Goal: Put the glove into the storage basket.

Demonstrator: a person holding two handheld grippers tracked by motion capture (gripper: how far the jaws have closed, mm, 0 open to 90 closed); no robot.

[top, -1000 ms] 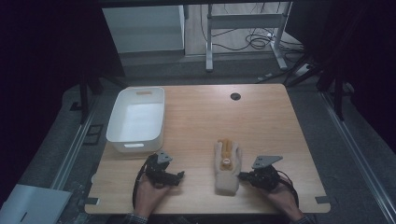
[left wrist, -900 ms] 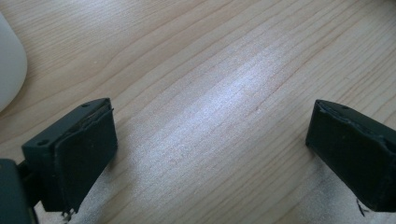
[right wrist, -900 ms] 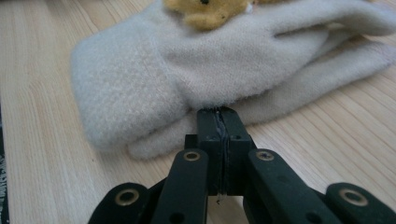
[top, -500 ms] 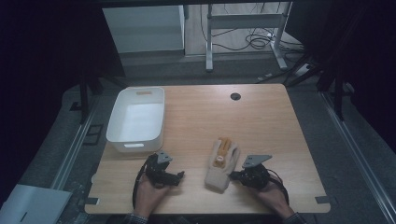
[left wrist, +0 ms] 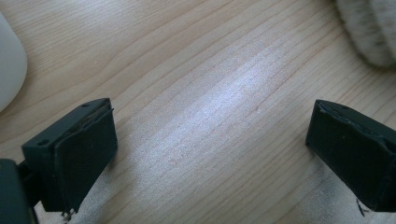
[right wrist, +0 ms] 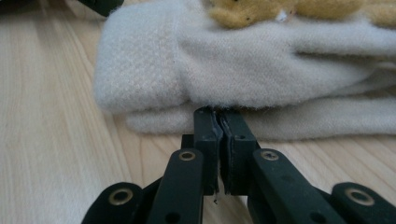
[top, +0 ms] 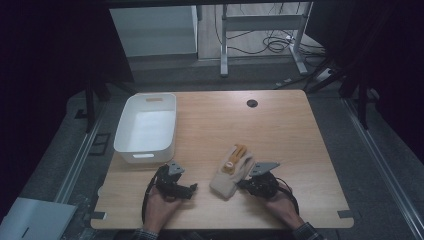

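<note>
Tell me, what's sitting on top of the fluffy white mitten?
A fuzzy yellow piece lies on top of the cream wool mitten. A second cream layer shows beneath it. What lies between the layers is covered.

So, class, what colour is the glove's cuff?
Cream-white on the glove's cuff; clearest in the right gripper view.

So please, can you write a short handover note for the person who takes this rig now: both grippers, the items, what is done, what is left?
Left gripper: open, holding nothing, low over bare wood at the near left of the table.
Right gripper: shut, tips against the near edge of the folded cream glove; whether it pinches fabric cannot be told.
Glove: near centre of the table, beside the right gripper, with a yellow piece on top.
White bin: far left, nothing visible inside.
Done: the right gripper has reached the glove.
Left: probably moving the glove to the bin.
</note>
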